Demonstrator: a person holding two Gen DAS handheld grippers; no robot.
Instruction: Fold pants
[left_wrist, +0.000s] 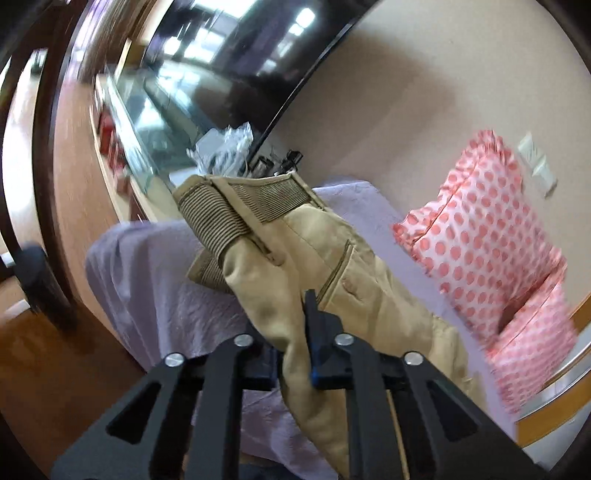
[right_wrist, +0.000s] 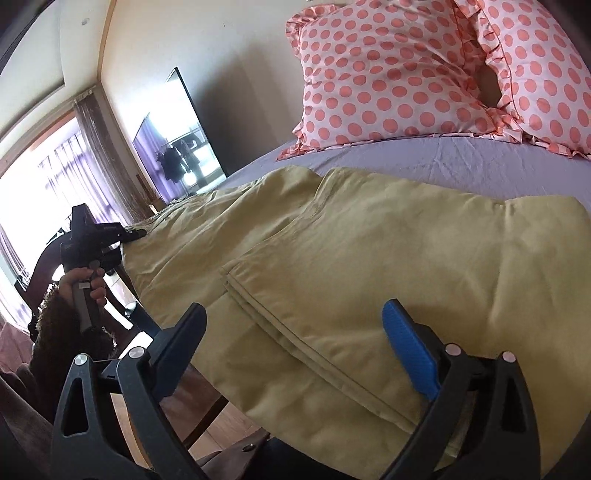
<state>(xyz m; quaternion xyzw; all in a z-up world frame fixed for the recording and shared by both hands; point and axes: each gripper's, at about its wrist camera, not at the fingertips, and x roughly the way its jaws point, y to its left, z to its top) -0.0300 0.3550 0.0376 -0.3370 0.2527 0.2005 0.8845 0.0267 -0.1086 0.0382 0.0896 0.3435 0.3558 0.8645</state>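
Note:
Tan pants (right_wrist: 332, 258) lie on the lilac bed sheet (right_wrist: 443, 166), the legs doubled over with hem edges near the front. My right gripper (right_wrist: 295, 325) is open just above the leg hems, holding nothing. My left gripper (left_wrist: 295, 332) is shut on the pants' waist end (left_wrist: 295, 266) and lifts it off the bed; the ribbed elastic waistband (left_wrist: 236, 210) hangs forward and up. In the right wrist view the left gripper (right_wrist: 133, 233) shows at the far left, held by a hand, pinching the pants' far edge.
Two pink polka-dot pillows (right_wrist: 388, 74) lean against the wall at the bed's head. A dark TV screen (right_wrist: 181, 147) stands on a glass-topped cabinet (left_wrist: 147, 122) beyond the bed. A dark wooden chair (right_wrist: 48, 266) and wood floor are on the left.

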